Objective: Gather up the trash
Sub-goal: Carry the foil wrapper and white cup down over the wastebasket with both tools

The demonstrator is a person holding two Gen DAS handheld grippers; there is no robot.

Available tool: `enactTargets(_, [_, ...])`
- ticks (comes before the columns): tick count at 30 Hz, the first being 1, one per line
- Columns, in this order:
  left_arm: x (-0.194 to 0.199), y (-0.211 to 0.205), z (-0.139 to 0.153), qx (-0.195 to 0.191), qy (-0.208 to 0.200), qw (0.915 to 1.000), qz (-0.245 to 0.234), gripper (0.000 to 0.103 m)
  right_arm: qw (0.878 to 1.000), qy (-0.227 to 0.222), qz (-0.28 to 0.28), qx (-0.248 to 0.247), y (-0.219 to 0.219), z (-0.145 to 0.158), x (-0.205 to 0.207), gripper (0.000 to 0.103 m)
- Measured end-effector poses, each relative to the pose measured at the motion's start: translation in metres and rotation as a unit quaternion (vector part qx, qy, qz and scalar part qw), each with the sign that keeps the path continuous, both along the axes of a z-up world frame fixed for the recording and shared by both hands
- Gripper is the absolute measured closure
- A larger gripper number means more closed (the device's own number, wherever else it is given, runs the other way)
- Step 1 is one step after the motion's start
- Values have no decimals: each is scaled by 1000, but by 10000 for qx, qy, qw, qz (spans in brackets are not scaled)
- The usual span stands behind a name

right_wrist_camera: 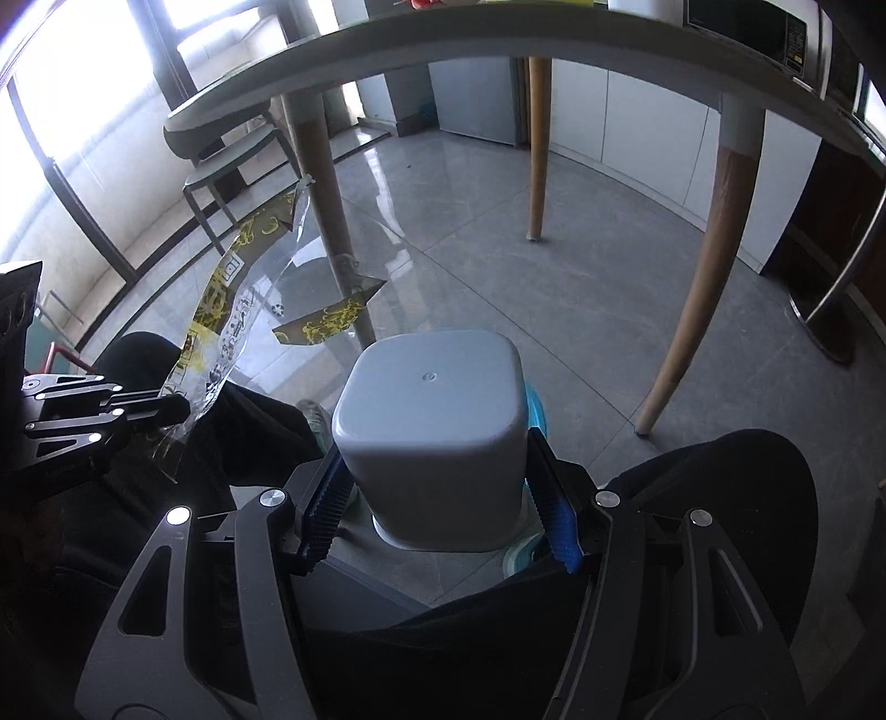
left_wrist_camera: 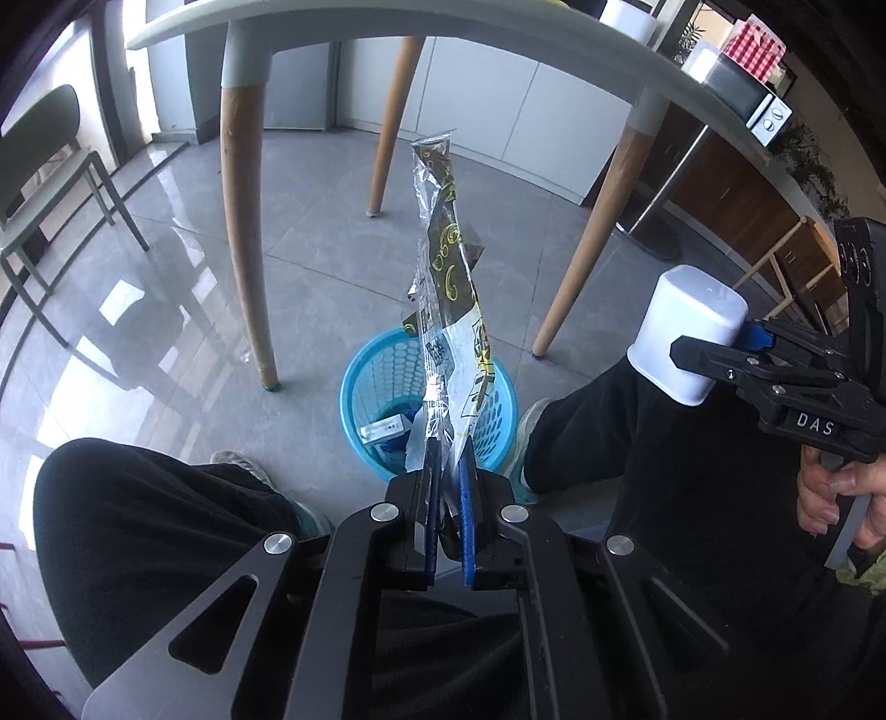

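Observation:
My left gripper is shut on a clear plastic wrapper with black and yellow print, which stands up from the pads. It hangs above a blue mesh waste basket on the floor that holds a few scraps. My right gripper is shut on an upside-down white plastic cup; the cup also shows at the right of the left wrist view. The wrapper and left gripper show at the left of the right wrist view. The cup hides most of the basket there.
A white table with wooden legs stands over the grey tiled floor. The person's black-trousered knees flank the basket. A green chair is at the left, a microwave and cabinets at the right.

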State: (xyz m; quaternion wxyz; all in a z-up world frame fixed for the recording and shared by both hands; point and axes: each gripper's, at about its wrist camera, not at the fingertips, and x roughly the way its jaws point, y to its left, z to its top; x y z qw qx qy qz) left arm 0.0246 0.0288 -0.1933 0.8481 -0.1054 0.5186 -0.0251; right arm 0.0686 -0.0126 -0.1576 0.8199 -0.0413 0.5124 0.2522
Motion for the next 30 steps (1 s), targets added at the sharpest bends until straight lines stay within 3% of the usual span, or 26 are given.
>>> enactTargets(18, [62,1,-65,-330,550,9977,232,98,9948,1004,-81,-172,25,-83,51,46])
enactTargets(30, [91,1,-106,-721,1200,9896,331,98,9871,1537,-33,-441,52,-138,80,46])
